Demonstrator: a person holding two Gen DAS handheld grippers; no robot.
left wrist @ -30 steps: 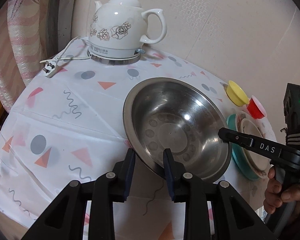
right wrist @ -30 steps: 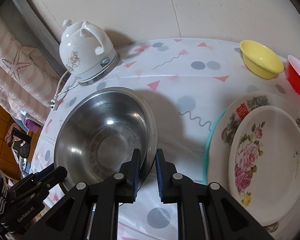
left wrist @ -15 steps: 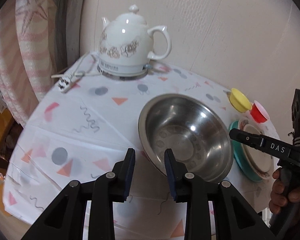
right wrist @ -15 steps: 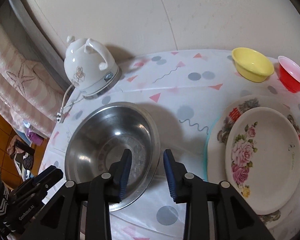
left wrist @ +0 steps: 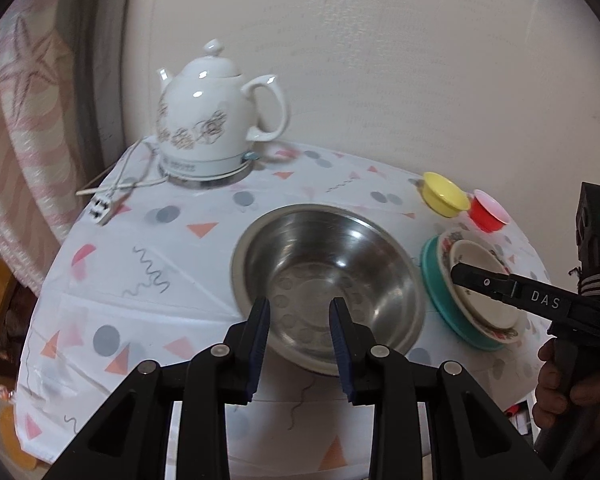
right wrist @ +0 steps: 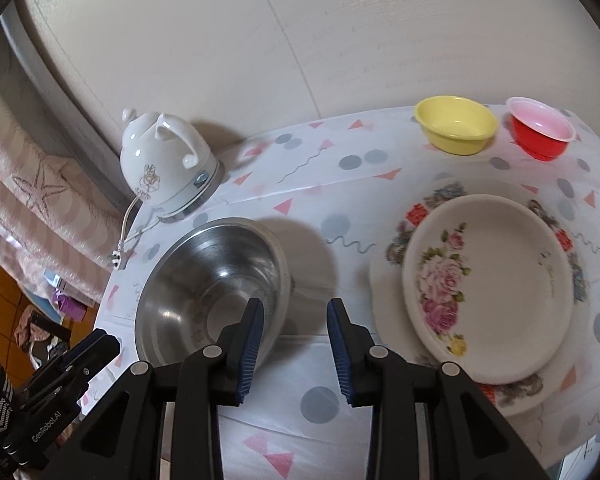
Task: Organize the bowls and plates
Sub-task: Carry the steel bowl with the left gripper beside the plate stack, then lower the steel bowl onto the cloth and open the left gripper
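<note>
A: How far along does the sorting look?

B: Partly done. On the right of the worktop [right wrist: 260, 432] three plates are already nested: a rose-patterned plate [right wrist: 496, 280] sits on a larger floral plate [right wrist: 432, 200], and the left wrist view shows a teal plate [left wrist: 436, 292] under both.

A: And the bowls?

B: Still apart. The steel bowl [right wrist: 216, 276] stands alone near the middle, left of the plates, resting flat on the cloth. The yellow bowl [right wrist: 456, 124] and the red bowl [right wrist: 540, 128] stand side by side at the far right edge, neither inside the other.

A: Is either claw grasping anything?

B: No. The left claw [left wrist: 298, 336] hangs over the near rim of the steel bowl with its jaws parted and nothing pressed between them. The right claw [right wrist: 294, 340] is likewise released, poised over the bare cloth between the steel bowl and the plates, and it holds nothing.

A: So what remains?

B: Most likely gathering the bowls, perhaps the two small ones into each other or into the steel one. The white kettle [left wrist: 216, 120] at the far left seems no part of it.
</note>
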